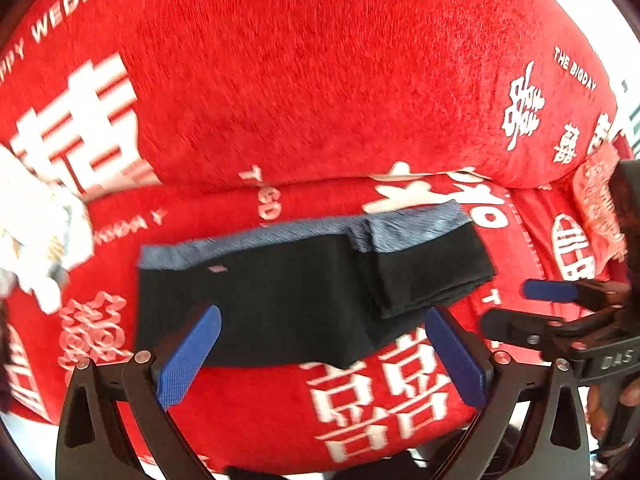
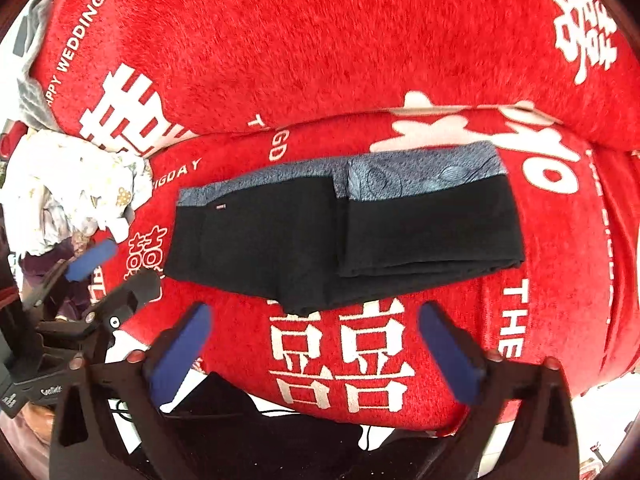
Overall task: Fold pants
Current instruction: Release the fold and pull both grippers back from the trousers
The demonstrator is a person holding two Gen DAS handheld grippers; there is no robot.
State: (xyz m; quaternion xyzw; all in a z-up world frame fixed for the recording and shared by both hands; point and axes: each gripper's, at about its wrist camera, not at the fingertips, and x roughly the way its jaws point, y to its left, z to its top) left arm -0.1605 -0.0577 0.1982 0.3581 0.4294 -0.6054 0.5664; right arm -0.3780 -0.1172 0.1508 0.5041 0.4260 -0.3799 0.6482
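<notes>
Left gripper (image 1: 324, 354) and right gripper (image 2: 316, 354) both wide, empty, above the folded pants (image 2: 340, 232). We risk snagging the loose top flap nearest us, undoing the fold.

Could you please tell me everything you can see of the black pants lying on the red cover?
The black pants lie folded into a compact, roughly rectangular bundle on the red cover printed with white characters. They look like soft dark knit, with a grey-blue patterned waistband along the far edge and a tiny label just below it. On the right a folded layer lies on top. Both open grippers, left gripper and right gripper, are clear of them; only the cover touches them.
</notes>
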